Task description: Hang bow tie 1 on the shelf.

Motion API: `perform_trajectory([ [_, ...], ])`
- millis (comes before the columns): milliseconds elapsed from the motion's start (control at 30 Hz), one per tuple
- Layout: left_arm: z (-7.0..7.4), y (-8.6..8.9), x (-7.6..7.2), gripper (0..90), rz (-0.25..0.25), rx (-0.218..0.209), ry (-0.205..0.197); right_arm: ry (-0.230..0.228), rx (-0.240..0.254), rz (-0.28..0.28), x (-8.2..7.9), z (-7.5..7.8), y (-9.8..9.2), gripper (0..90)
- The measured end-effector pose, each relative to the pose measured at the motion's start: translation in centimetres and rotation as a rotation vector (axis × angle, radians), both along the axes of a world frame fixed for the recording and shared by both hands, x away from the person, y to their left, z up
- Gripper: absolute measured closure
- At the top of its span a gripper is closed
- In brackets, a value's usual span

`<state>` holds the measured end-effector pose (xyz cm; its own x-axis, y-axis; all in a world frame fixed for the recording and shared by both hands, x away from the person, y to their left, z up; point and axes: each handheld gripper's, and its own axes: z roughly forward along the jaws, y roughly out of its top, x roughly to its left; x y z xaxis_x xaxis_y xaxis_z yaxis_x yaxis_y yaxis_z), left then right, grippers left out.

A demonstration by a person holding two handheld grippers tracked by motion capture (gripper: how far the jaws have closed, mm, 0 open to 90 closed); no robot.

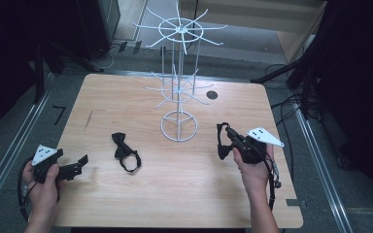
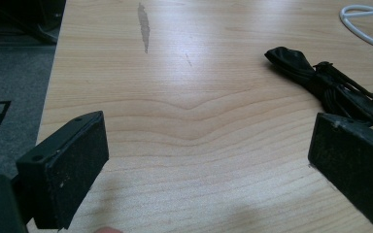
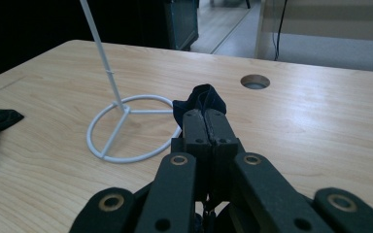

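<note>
Right gripper (image 1: 226,138): I see its jaws pressed together, pinching a dark bow tie (image 1: 222,145); in the right gripper view the cloth (image 3: 201,101) bunches out past the closed tips (image 3: 205,121).
Held bow tie: it hangs from the jaws over the right part of the counter (image 1: 175,194), just right of the rack's base ring; I cannot tell whether its lower end touches the wood.
Left gripper (image 1: 80,165): I hold it low at the near left edge of the counter, jaws spread wide with only bare wood between the pads (image 2: 73,170).
Second bow tie (image 1: 125,153): it lies flat on the counter, left of centre, between the left gripper and the rack, touching neither; in the left gripper view it (image 2: 320,82) sits just beyond the right-hand pad.
Wire rack (image 1: 178,73): white, upright, at the far middle of the counter, with its ring base (image 3: 126,128) resting on the wood.
Cable hole (image 1: 211,95): far right of the rack's pole.
</note>
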<state>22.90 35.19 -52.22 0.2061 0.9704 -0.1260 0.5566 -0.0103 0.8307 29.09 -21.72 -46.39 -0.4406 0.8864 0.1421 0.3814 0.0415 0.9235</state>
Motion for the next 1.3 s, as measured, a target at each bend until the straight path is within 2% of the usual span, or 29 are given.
perform_trajectory([
  [500, 0.0, -0.2, 0.1, 1.4, -0.026, -0.008, 0.007, -0.040, 0.012, 0.034, -0.9, 1.3, 1.5, 90.0],
  [1033, 0.0, 0.0, 0.3, 1.4, -0.038, -0.022, 0.006, -0.079, -0.035, 0.081, -1.3, 2.4, 4.1, 90.0],
  [1300, 0.0, 0.0, 0.3, 1.4, -0.040, -0.028, 0.010, -0.102, -0.034, 0.098, -1.4, 3.1, 5.0, 90.0],
])
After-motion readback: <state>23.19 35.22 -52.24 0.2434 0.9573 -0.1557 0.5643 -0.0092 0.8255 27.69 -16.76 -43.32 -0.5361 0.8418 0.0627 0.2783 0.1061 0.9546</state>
